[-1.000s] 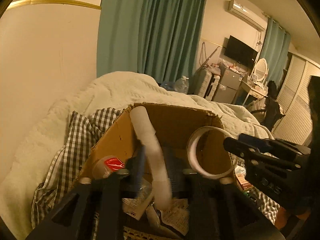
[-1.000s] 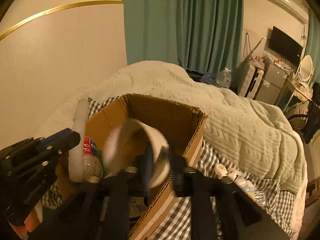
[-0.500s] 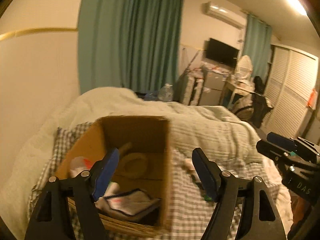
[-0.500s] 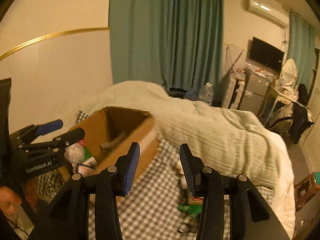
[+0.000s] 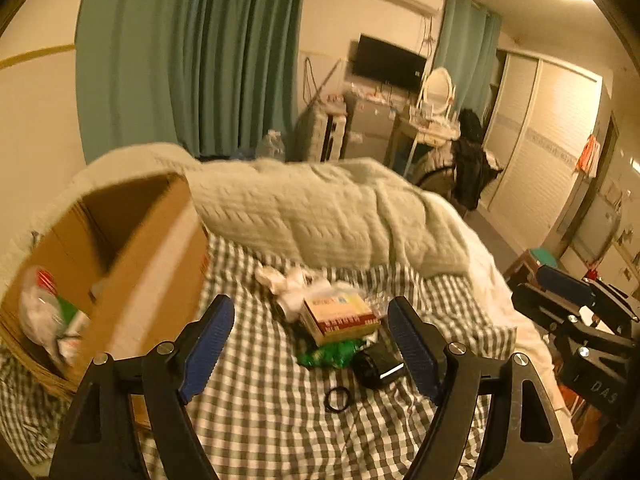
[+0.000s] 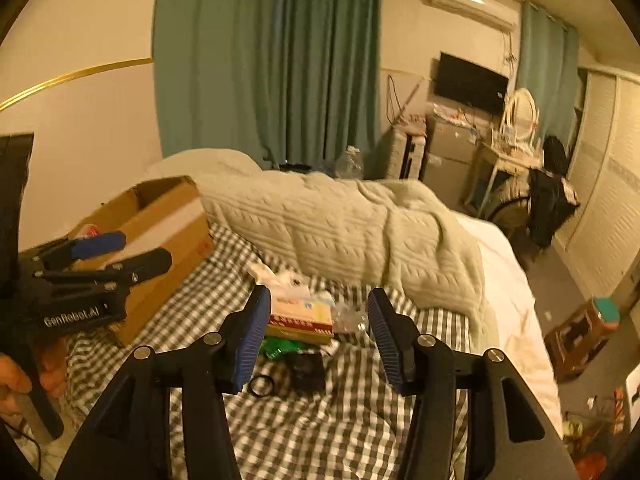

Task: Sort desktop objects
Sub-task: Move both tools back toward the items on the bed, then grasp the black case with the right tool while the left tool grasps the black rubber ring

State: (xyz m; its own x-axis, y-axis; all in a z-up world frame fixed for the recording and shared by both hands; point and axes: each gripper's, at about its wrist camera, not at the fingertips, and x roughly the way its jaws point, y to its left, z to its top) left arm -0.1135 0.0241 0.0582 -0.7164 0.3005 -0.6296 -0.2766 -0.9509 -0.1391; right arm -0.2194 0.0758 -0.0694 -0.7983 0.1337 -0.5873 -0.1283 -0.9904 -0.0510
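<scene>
Both grippers hang empty over the heap of loose items on the checked sheet; the left gripper (image 5: 310, 346) stands wide, the right gripper (image 6: 318, 334) is opening with nothing between its pads; judged between picks, the next move calls for closing on the small box (image 5: 338, 314) and carrying it to the cardboard box (image 5: 132, 248) at left.

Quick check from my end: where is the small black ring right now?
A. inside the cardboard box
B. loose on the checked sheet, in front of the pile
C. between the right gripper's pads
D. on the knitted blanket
B: the black ring lies alone on the checked sheet, nearer the camera than the pile.
</scene>
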